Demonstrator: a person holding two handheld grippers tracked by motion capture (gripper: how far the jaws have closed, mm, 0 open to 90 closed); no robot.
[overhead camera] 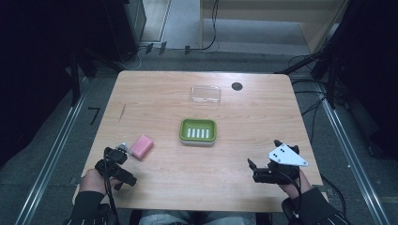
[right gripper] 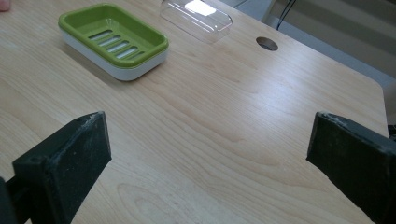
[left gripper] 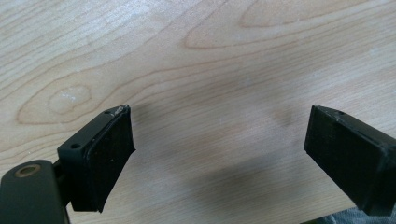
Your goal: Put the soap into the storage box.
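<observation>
Soap stuff on a wooden table [overhead camera: 155,93], 2 grippers parked near the front edge

Green soap dish [overhead camera: 198,131] sits mid-table, clear lid [overhead camera: 205,94] behind it, pink soap bar [overhead camera: 141,146] just beside the left gripper [overhead camera: 120,151]. Left and right gripper [overhead camera: 264,154] both gape, gripping nothing. No readable writing anywhere.

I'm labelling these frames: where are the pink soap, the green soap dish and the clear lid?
pink soap [overhead camera: 142,146], high view, top face
green soap dish [overhead camera: 198,130], high view, slotted floor
clear lid [overhead camera: 205,94], high view, middle

Table brightly lit, dark surroundings; soft shadows, sharp focus.
</observation>
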